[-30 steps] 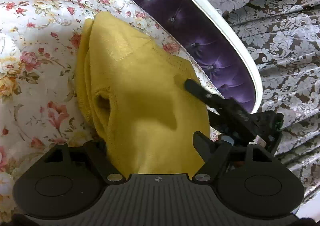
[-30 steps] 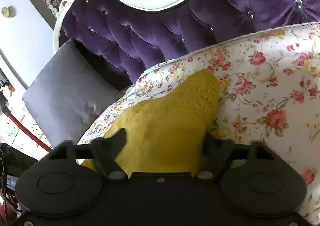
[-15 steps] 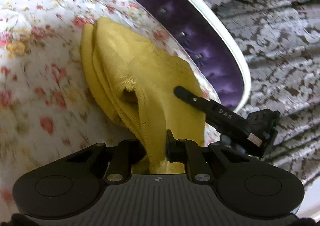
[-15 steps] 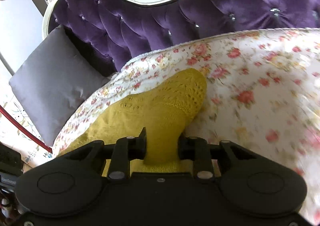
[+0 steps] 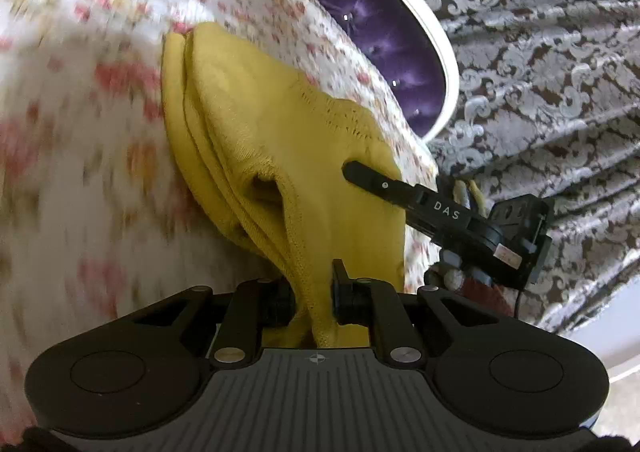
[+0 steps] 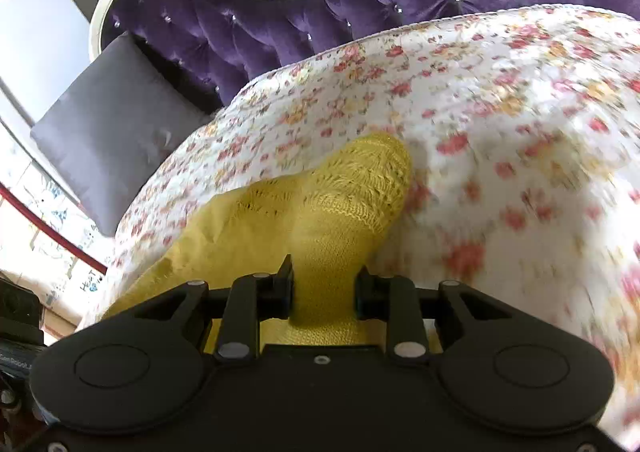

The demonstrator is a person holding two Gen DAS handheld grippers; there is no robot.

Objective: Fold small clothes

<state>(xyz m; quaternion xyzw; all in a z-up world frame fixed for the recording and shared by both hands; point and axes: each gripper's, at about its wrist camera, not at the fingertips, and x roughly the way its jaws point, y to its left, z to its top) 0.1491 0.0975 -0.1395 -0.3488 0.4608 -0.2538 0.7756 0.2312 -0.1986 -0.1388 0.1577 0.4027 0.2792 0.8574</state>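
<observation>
A mustard-yellow knitted garment (image 5: 280,140) lies on the floral bedspread (image 5: 80,132). In the left wrist view my left gripper (image 5: 314,298) is shut on a bunched hem of it, the cloth rising from between the pads. The right gripper shows there as a black finger (image 5: 384,186) pressed on the garment's right edge. In the right wrist view my right gripper (image 6: 324,292) is shut on a thick fold of the yellow garment (image 6: 340,192), whose lacy knit end stretches away over the bedspread (image 6: 500,112).
A purple tufted headboard (image 6: 360,4) with a white frame curves behind the bed. A grey cushion (image 6: 108,124) leans at its left end. Patterned grey curtains (image 5: 540,52) hang to the right in the left wrist view.
Both grippers closed on the garment a second ago and have since pulled it across the bed. The bedspread now streaks with motion blur.
</observation>
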